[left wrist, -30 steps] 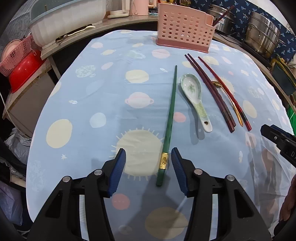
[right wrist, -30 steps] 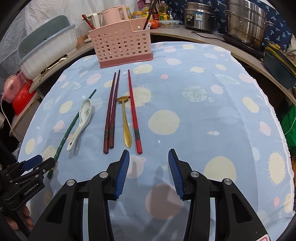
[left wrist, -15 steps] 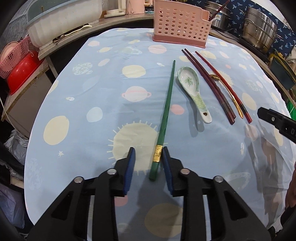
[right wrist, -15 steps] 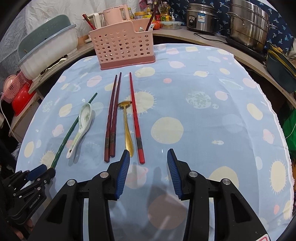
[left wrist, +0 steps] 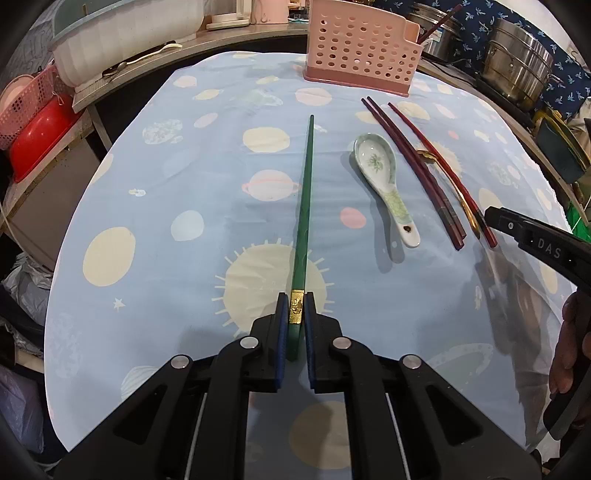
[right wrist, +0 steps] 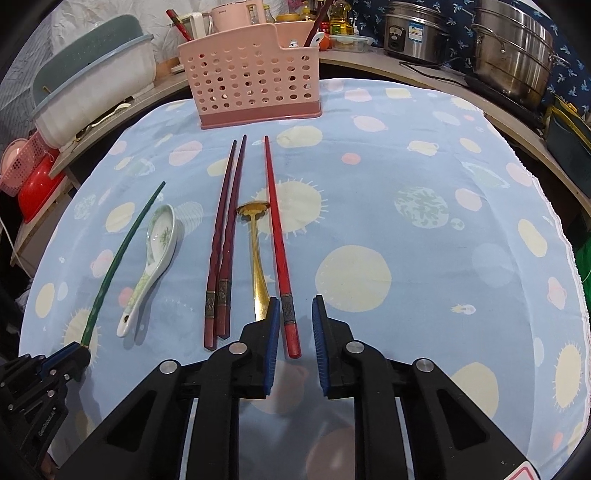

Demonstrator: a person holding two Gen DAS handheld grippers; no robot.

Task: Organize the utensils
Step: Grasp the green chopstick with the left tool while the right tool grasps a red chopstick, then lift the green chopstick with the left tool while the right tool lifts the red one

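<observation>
Clamping the green chopstick (left wrist: 303,206) at its gold band, left gripper (left wrist: 294,325) grips a light, stiff, slippery rod (right gripper (right wrist: 293,328) gapes around the red chopstick (right wrist: 277,240)).

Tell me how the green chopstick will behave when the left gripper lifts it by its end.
The green chopstick looks straight and rigid, so it should probably stay stiff. The left gripper clamps it near the gold band at one end, so the long free end may droop or pivot. Its glossy surface could slip.

A steel steamer pot (right wrist: 513,51), a rice cooker (right wrist: 413,33) and a red basin (left wrist: 40,136) ring the table.
</observation>
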